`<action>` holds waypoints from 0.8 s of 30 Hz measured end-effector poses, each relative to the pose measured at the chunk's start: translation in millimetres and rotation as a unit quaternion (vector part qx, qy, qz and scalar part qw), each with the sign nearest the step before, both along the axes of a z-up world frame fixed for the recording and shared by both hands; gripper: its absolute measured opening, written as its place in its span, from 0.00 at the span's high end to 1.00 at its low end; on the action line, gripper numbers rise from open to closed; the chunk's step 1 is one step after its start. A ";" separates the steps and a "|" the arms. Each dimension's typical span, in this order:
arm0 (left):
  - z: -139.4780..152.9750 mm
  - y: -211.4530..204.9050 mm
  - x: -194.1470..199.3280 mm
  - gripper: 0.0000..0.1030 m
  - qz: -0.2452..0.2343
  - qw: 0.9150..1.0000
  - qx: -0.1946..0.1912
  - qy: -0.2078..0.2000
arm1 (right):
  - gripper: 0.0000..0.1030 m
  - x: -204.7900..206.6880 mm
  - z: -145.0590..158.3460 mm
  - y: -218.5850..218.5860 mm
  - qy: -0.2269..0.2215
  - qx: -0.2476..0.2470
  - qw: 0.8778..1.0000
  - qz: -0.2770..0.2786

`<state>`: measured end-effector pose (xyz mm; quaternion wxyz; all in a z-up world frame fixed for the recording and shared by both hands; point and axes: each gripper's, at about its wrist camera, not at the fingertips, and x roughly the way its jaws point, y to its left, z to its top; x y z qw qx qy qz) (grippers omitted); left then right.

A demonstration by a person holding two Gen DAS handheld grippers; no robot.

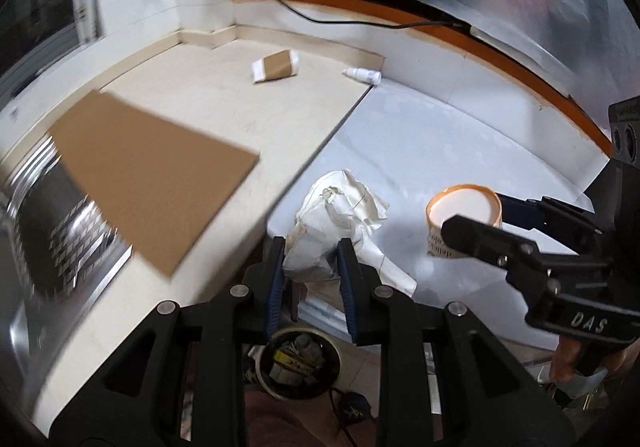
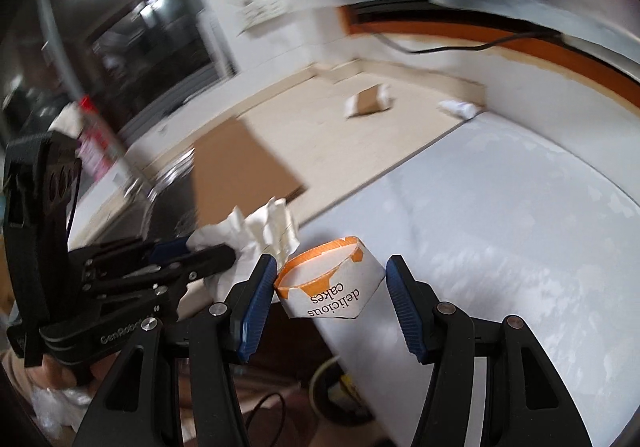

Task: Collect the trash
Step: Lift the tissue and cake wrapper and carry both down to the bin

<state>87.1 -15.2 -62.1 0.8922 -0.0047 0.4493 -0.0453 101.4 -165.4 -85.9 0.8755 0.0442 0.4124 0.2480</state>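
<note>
**Trash collection, mid-course: two items held, two left on the counter**

The left gripper [image 1: 311, 267] is shown clamped on a crumpled wad of white paper [image 1: 340, 207], its blue pads pressed against the wad's lower folds. The wad is held clear of the work surface, above the counter's front edge. The right gripper [image 2: 331, 283] is closed around a paper cake cup [image 2: 332, 289] with an orange rim and the printed words "delicious cakes"; the left pad is seen touching the cup's rim, while contact at the right pad cannot be confirmed from the right wrist view. In the left wrist view the cup [image 1: 464, 213] is seen between the right gripper's fingers, lifted off the white surface [image 1: 440, 135].

Below the held items, a round bin [image 1: 298, 363] already containing scraps is visible on the floor; it is judged to be the likely destination, and neither item has yet been released into it.

Two further pieces remain on the beige countertop [image 1: 224, 99], well apart from both grippers: a brown-and-white packet [image 1: 276, 66] and a small white bottle [image 1: 365, 75] lying on its side near the back wall. A flat sheet of cardboard [image 1: 156, 175] is seen beside the sink [image 1: 60, 231]; whether it counts as trash cannot be told. The task is judged roughly half complete.
</note>
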 end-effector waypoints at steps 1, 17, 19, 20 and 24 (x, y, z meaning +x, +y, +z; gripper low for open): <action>-3.0 -0.6 -11.0 0.79 0.006 1.000 0.001 0.003 | 0.45 -8.7 -2.7 2.0 0.000 -0.006 1.000 0.013; -112.5 19.2 -90.0 0.78 0.021 0.994 0.027 0.106 | 0.45 -91.4 -127.6 58.8 0.084 -0.075 0.992 0.057; -135.7 25.7 -89.0 0.78 0.017 0.992 0.025 0.122 | 0.45 -91.9 -155.8 64.0 0.099 -0.089 0.990 0.049; -147.7 28.7 -87.8 0.78 0.015 0.991 0.023 0.129 | 0.45 -93.1 -175.6 66.6 0.110 -0.096 0.988 0.041; -205.1 41.9 -78.2 0.78 0.006 0.988 0.021 0.155 | 0.45 -91.7 -253.2 69.0 0.151 -0.098 0.984 0.004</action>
